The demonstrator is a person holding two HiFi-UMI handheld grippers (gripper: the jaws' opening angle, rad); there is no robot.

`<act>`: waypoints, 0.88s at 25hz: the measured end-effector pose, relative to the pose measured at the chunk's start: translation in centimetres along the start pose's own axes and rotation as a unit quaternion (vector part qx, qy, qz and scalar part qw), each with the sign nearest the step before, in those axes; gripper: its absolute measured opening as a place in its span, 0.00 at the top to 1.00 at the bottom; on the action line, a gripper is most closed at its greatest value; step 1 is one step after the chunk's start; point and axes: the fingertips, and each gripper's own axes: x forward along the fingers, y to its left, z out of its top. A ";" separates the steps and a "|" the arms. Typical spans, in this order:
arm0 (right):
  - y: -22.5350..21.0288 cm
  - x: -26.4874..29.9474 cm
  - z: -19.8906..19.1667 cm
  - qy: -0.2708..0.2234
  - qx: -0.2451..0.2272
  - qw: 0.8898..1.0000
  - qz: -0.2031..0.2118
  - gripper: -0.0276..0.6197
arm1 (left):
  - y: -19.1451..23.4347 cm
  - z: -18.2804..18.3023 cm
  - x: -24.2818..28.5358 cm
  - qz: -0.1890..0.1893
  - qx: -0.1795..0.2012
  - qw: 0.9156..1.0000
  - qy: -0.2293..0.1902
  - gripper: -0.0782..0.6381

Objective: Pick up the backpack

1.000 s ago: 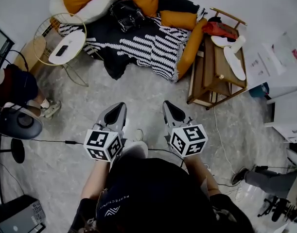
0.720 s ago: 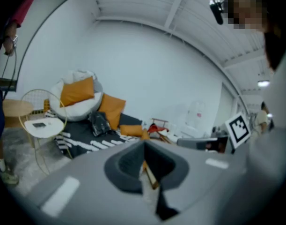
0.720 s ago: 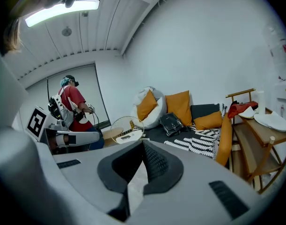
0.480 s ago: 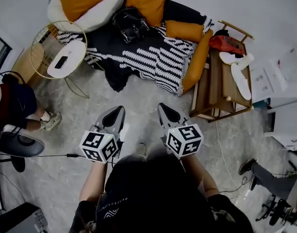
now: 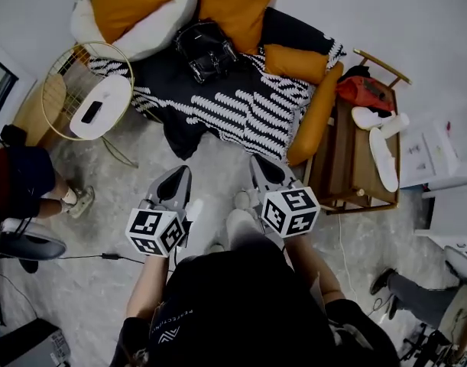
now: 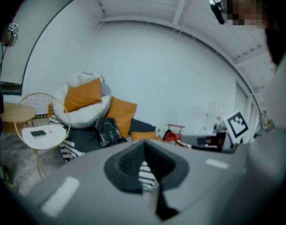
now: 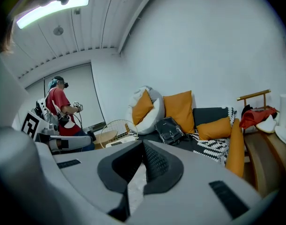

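Facing the backpack (image 5: 206,50) — left gripper (image 5: 183,173) and right gripper (image 5: 257,163), jaws closed (seemingly empty)

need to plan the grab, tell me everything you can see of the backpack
The backpack is black and glossy, leather-like, with a front flap, two strap closures with pale metal buckles, and loose straps. It looks closed. It sits tilted back on the dark sofa cover, leaning against an orange cushion, close to the white beanbag.
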 end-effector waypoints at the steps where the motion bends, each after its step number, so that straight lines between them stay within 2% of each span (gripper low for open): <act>1: -0.8 1.1 0.5 0.003 -0.005 1.000 0.004 0.96 | 0.4 0.4 1.2 0.005 -0.001 1.000 -0.002 0.88; 13: -8.5 10.4 4.9 0.035 -0.026 0.997 0.061 0.96 | 3.0 3.6 13.7 0.045 -0.010 0.999 -0.002 0.88; 22: -12.1 14.6 6.1 0.050 -0.037 0.995 0.074 0.95 | 5.1 3.9 18.0 0.076 -0.026 0.997 0.002 0.88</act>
